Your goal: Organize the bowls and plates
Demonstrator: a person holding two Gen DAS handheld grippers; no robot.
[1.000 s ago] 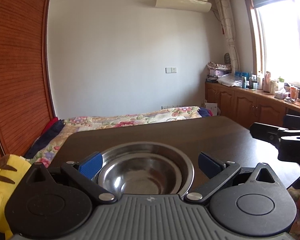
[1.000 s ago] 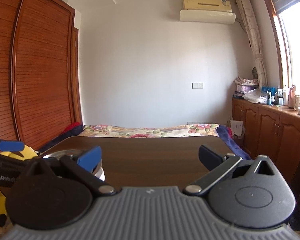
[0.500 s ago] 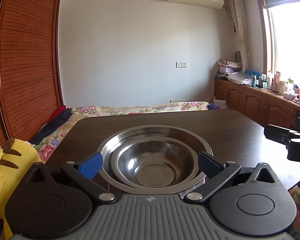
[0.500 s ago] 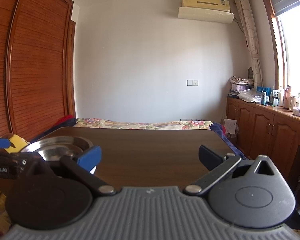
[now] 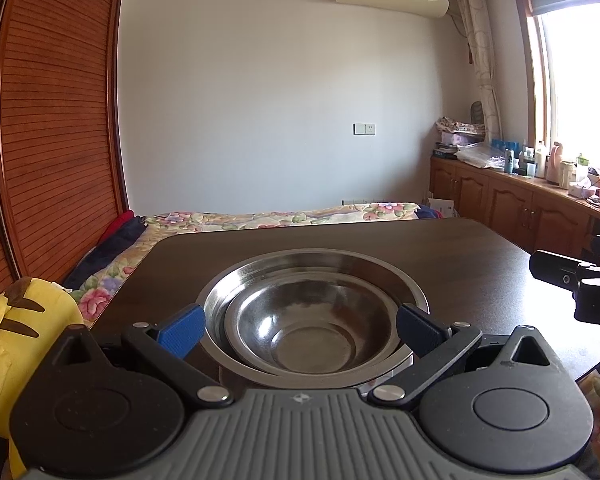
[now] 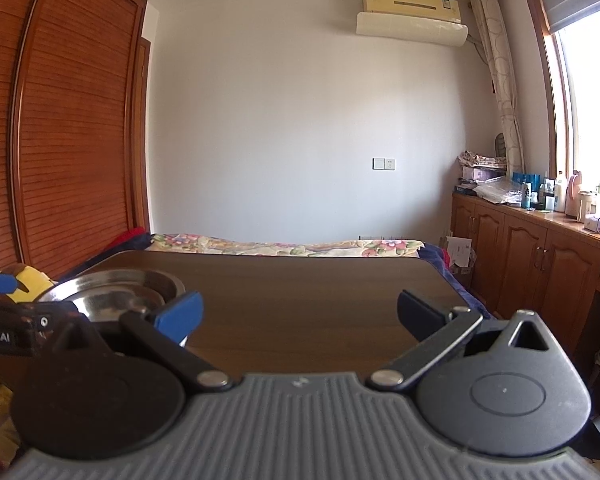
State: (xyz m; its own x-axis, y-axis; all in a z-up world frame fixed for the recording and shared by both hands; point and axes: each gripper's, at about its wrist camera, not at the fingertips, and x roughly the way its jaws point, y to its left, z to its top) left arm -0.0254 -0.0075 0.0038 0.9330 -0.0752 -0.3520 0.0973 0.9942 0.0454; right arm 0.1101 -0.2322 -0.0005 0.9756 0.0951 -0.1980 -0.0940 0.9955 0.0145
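Observation:
Two steel bowls are nested on the dark wooden table point(image 5: 440, 252): a smaller bowl point(image 5: 312, 324) sits inside a wider bowl point(image 5: 396, 276). My left gripper point(image 5: 300, 330) is open, its blue pads wide apart on either side of the stack's near rim, touching nothing I can see. In the right wrist view the same stack point(image 6: 112, 292) lies at the left, partly behind the left gripper's body. My right gripper point(image 6: 300, 312) is open over bare tabletop point(image 6: 300, 284), to the right of the bowls, with nothing between its fingers.
A yellow plush toy point(image 5: 16, 332) sits off the table's left edge. A bed with a floral cover point(image 5: 260, 220) lies beyond the far edge. Wooden cabinets point(image 6: 540, 268) with bottles run along the right wall, and a slatted wardrobe point(image 6: 60, 140) stands at left.
A second, wider bowl has come into view under the smaller one. The left gripper's view has drawn back and up from the stack, staying open. The right gripper shifted slightly.

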